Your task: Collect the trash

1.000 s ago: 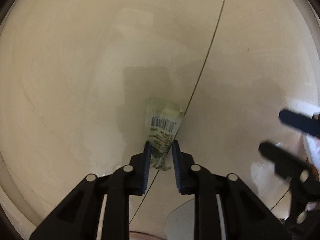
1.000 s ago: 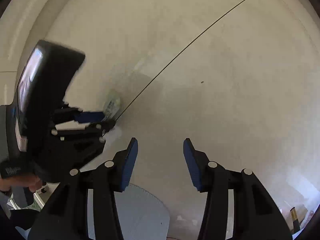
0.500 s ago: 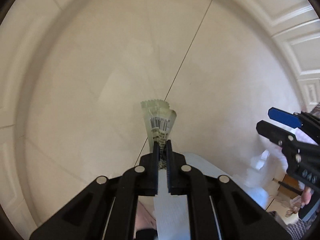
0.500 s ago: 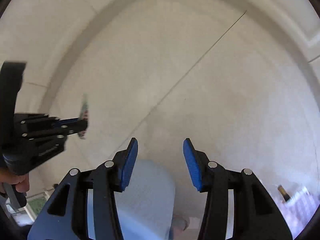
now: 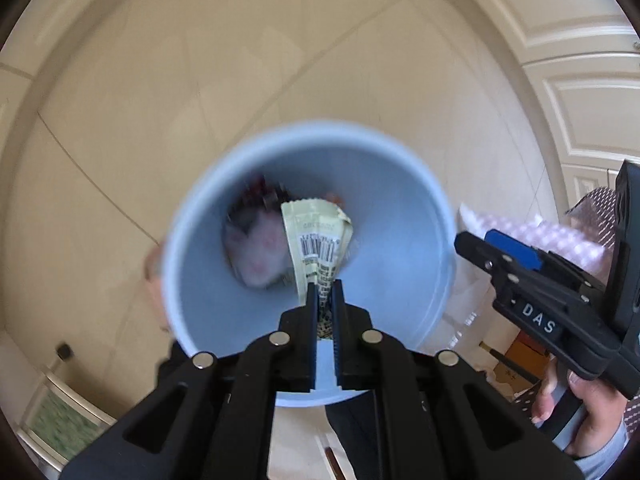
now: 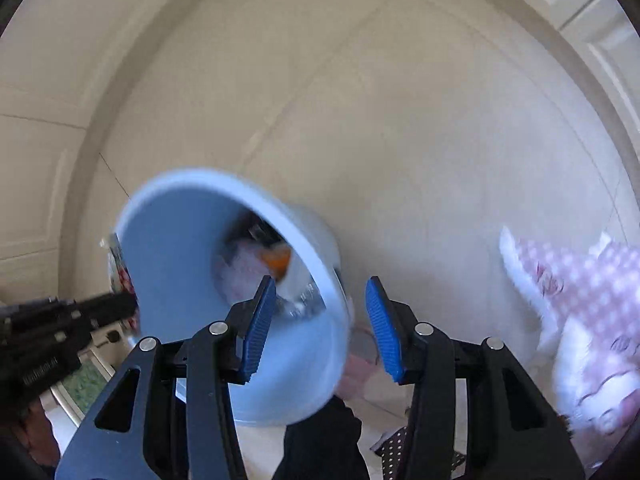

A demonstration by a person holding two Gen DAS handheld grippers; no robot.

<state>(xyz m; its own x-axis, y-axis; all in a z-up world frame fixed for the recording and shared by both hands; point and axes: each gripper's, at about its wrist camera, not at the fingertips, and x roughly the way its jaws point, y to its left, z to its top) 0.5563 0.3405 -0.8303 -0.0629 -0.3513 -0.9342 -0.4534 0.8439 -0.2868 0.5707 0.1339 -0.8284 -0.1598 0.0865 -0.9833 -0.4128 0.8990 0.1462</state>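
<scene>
Pale-green foil, thin and crinkly, marks the wrapper [image 5: 318, 242] as featherweight trash: soft, easily crushed and likely to flutter or cling when released. At the centre of the left wrist view it hangs over the mouth of the blue bin [image 5: 436, 216], pinched by its lower end in the left hand-held gripper [image 5: 325, 294], whose jaws are all but closed on it. A flat edge looks the surest hold. The right hand-held gripper [image 6: 320, 326] stands half open and empty beside the bin's rim.
</scene>
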